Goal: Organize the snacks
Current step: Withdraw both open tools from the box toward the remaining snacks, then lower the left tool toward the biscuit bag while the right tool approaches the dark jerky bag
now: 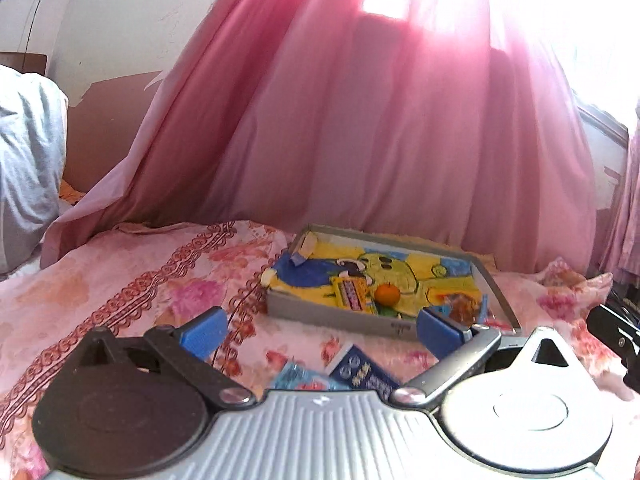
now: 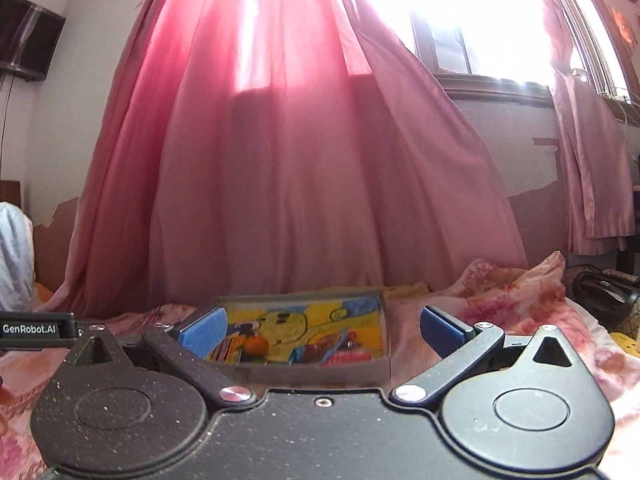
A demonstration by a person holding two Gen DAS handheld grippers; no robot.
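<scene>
A shallow grey box point(image 1: 328, 316) point(image 2: 304, 374) with a yellow and blue cartoon lining rests on the flowered bedspread. Inside lie a small orange point(image 1: 387, 294) point(image 2: 256, 346), a yellow snack pack point(image 1: 352, 294) point(image 2: 226, 352) and a red-brown packet point(image 1: 464, 306) point(image 2: 344, 350). Two blue snack packets point(image 1: 356, 372) lie on the bedspread in front of the box, just ahead of my left gripper point(image 1: 320, 330), which is open and holds nothing. My right gripper point(image 2: 322, 330) is open too, low and close to the box's near wall.
A pink curtain point(image 1: 360, 120) hangs right behind the box, with a bright window point(image 2: 480, 20) above. A grey pillow point(image 1: 28, 160) lies at the far left. Dark objects point(image 2: 604, 292) sit at the bed's right edge. The other gripper's body point(image 2: 36, 330) shows at left.
</scene>
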